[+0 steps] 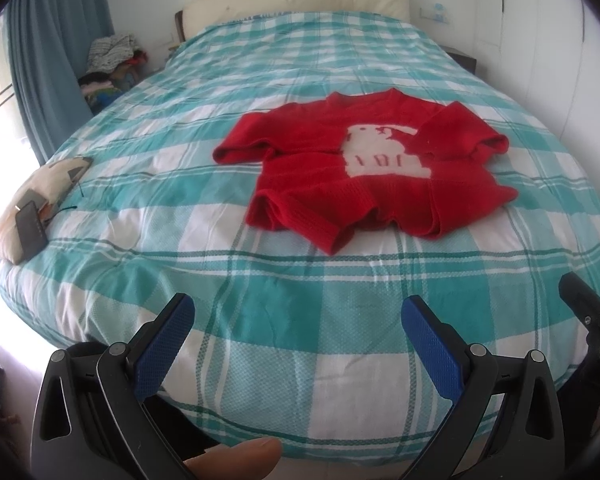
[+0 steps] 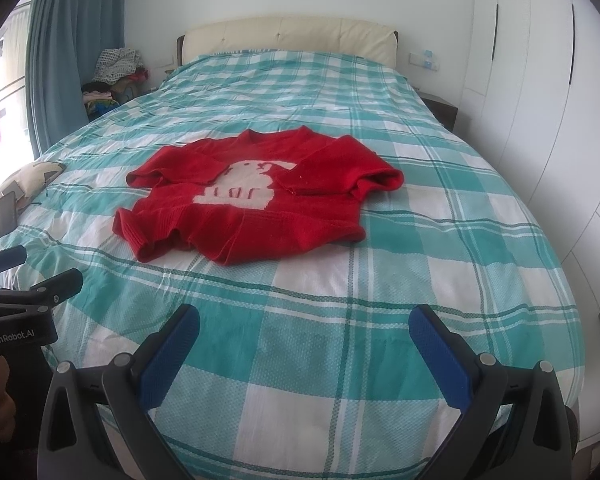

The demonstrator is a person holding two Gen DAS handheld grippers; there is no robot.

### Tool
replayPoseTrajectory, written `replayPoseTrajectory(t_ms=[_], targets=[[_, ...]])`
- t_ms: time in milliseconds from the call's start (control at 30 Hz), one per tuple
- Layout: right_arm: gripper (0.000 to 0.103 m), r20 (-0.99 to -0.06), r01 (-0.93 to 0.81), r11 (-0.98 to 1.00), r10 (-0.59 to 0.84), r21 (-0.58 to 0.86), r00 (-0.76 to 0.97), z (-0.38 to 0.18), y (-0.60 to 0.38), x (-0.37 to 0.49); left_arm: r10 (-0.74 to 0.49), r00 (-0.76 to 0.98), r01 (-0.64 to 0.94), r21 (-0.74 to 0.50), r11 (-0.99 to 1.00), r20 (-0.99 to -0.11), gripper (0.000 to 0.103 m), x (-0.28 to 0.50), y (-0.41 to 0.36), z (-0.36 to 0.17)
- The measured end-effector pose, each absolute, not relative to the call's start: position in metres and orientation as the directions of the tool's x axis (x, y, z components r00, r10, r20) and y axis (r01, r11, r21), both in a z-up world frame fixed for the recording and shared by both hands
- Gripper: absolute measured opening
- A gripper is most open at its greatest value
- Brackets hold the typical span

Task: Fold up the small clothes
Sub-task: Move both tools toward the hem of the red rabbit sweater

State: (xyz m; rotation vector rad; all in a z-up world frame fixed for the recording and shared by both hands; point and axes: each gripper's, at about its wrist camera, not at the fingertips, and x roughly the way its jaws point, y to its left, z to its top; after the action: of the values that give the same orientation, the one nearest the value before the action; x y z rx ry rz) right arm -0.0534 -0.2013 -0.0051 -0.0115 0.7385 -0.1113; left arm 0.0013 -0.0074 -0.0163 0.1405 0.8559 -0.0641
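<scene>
A small red knitted sweater (image 1: 364,168) (image 2: 260,200) with a white animal figure on its front lies rumpled in the middle of the bed, sleeves folded in over the body. My left gripper (image 1: 298,308) hangs open over the near end of the bed, well short of the sweater, nothing between its blue pads. My right gripper (image 2: 304,316) is also open and empty, held above the bed's near end, short of the sweater's hem. In the left wrist view the right gripper's black tip (image 1: 584,300) shows at the right edge. The left gripper's body (image 2: 20,292) appears at the left of the right wrist view.
The bed (image 1: 300,360) (image 2: 320,360) has a teal and white checked cover and a cream headboard (image 2: 288,34). A patterned cushion with a dark phone (image 1: 30,226) on it lies at the bed's left edge. Piled clothes (image 2: 112,76) sit by the blue curtain. White wardrobe doors (image 2: 540,80) stand right.
</scene>
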Motion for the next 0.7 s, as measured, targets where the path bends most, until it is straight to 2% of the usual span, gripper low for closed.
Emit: replayPoseTrajectory(t_ms=[700], targets=[[0.103, -0.673, 0.098, 0.994, -0.107, -0.052, 0.732, -0.0077, -0.202, -0.0537, -0.001, 0.642, 0.129, 0.107, 0.986, -0.766, 0.103, -0.0006, -0.0112, -0.0182]])
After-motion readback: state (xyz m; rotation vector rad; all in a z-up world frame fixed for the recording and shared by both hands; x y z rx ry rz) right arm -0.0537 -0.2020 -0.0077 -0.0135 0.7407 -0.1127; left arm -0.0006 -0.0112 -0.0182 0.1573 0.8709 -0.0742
